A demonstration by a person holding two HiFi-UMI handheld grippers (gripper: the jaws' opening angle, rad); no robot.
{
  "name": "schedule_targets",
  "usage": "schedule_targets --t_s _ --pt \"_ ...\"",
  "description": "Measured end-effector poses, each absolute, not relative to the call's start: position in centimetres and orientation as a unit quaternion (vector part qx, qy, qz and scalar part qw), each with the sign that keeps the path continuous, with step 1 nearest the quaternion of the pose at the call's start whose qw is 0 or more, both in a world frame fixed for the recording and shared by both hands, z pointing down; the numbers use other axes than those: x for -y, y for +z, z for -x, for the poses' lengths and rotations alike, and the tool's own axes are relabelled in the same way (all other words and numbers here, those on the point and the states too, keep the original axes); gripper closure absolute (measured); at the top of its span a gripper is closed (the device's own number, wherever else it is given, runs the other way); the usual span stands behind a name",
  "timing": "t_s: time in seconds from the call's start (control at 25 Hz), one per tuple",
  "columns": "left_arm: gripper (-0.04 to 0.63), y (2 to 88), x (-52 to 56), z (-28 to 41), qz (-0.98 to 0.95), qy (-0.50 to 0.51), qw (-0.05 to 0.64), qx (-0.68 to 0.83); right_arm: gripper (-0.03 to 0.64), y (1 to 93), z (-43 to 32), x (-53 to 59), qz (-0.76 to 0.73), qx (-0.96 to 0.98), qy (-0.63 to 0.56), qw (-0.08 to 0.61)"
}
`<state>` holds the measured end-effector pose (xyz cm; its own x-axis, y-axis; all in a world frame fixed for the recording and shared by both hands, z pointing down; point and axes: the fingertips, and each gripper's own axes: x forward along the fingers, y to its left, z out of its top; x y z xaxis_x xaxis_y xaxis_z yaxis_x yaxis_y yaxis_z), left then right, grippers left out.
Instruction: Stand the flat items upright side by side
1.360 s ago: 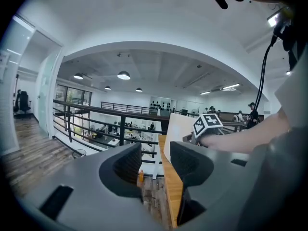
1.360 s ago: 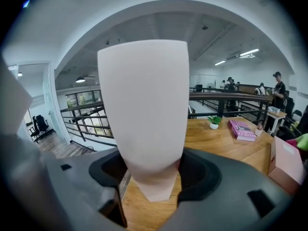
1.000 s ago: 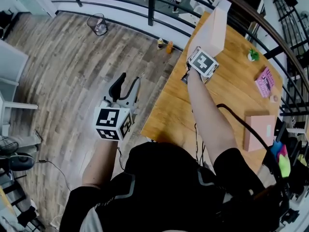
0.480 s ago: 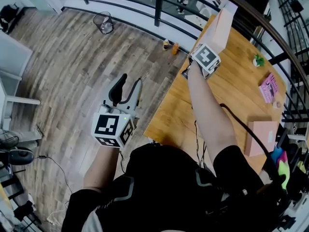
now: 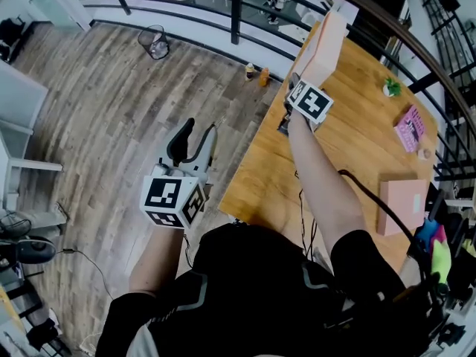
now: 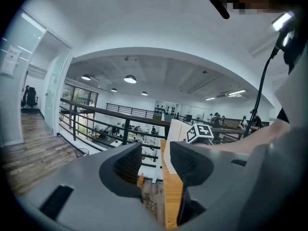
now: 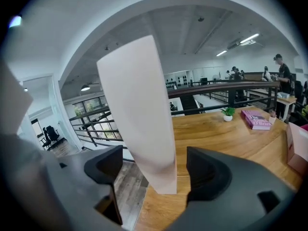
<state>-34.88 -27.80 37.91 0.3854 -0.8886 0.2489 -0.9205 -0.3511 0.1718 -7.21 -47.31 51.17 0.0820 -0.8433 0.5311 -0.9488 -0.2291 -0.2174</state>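
Between the jaws of the right gripper (image 7: pixel 159 170) stands the pale pink box (image 7: pixel 137 109), upright on its short end at the corner of the bench (image 7: pixel 226 138). Those jaws have just been opening and now sit spread wide, with a clear gap on each side of the box. Nothing's pinching it, it's standing on its own. To me this looks like the let-go part of standing up the first item.

Off to the right of those jaws and well apart, a second pink box (image 5: pixel 401 203) lies flat on the bench. Further ahead a pink book (image 5: pixel 407 125) lies flat too, near a little potted plant (image 5: pixel 390 86). My guess is those are next up.

Meanwhile the left gripper (image 5: pixel 197 136) hangs over the wood floor (image 5: pixel 97 110), off the bench edge. Its jaws are partly apart with nothing between them, just floor and railing beyond.

Next move, I reckon: back the right jaws straight off without clipping the upright box. It's tall with a narrow foot and looks easy to tip. Then go grab the second pink box and stand it right beside this one.
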Motion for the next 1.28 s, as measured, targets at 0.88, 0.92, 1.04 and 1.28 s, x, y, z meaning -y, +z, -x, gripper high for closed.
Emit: schedule_targets --t_s 0.88,0.92,1.04,1.28 --pt "0.391 34.4 25.6 14.0 -0.920 0.059 0.107 0.373 0.216 41.9 -6.4 29.8 -0.703 0.685 0.189 0.020" --pt "0.391 34.2 25.2 12.6 -0.926 0.059 0.105 0.359 0.216 41.4 -7.6 28.8 -0.707 0.683 0.183 0.015" --pt "0.391 33.8 24.0 8.8 -0.939 0.058 0.098 0.323 0.217 39.8 -10.9 25.7 -0.718 0.676 0.169 -0.001" --pt "0.391 33.1 21.8 3.9 -0.956 0.053 0.096 0.271 0.242 36.5 -14.9 19.9 -0.722 0.677 0.143 -0.020"
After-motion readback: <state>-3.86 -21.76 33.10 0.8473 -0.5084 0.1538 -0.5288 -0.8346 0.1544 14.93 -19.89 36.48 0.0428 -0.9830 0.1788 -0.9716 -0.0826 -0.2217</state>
